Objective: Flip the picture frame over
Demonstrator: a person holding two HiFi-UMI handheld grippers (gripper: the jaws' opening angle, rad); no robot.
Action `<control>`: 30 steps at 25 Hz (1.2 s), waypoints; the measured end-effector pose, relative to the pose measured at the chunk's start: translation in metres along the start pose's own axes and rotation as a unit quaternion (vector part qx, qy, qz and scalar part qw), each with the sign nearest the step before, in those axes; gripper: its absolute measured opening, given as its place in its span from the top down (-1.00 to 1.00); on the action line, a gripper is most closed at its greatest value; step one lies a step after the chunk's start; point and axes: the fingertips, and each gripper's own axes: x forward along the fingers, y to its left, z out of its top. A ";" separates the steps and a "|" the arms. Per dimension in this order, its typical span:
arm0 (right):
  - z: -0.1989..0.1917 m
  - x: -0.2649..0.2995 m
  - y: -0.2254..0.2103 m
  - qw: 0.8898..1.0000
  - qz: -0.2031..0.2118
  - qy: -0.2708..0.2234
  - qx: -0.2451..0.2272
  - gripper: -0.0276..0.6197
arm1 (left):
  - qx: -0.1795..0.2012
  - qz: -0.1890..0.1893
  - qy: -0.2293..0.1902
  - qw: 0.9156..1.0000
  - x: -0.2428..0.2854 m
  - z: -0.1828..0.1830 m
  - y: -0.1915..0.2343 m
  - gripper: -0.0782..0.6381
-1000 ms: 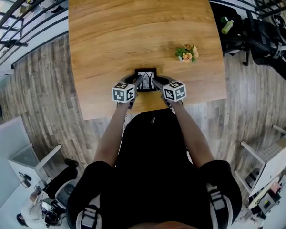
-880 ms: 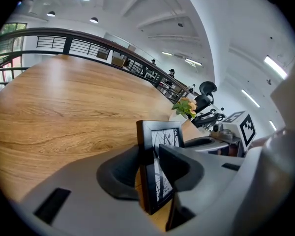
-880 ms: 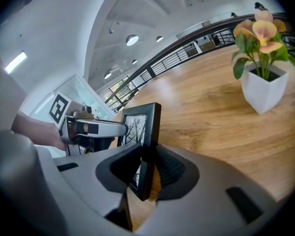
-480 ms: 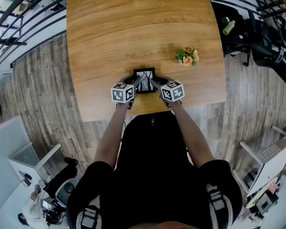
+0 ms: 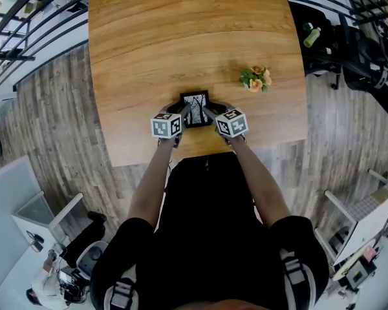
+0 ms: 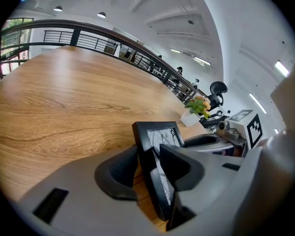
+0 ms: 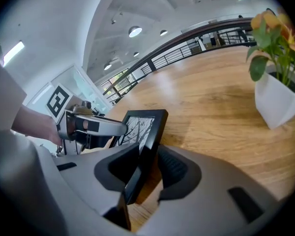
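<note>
A small black picture frame (image 5: 195, 102) with a tree print lies picture side up near the wooden table's (image 5: 181, 31) front edge. My left gripper (image 5: 187, 112) is at its left side. In the left gripper view the frame (image 6: 160, 136) stands between the jaws, both pads against it, though they have just opened a little. My right gripper (image 5: 207, 113) is at the frame's right side. Its jaws have just been opening: the frame (image 7: 142, 124) is still between them, with a strip of table showing between its back and the outer pad.
A small white pot of orange flowers (image 5: 255, 78) stands on the table to the right of the frame, close to the right gripper in its own view (image 7: 278, 97). Railings and wooden floor surround the table. The person's body is just behind the front edge.
Both grippers and the frame have sunk slightly toward the table; the frame stays picture side up between them.
</note>
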 end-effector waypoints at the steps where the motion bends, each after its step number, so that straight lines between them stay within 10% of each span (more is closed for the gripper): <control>1: 0.001 0.001 0.000 1.000 -0.005 0.002 -0.004 0.50 | -0.001 0.003 0.002 1.000 0.000 0.000 0.001 0.36; 30: -0.003 0.000 -0.010 0.999 -0.030 0.004 -0.019 0.40 | 0.024 0.043 -0.020 0.999 -0.002 0.004 0.013 0.32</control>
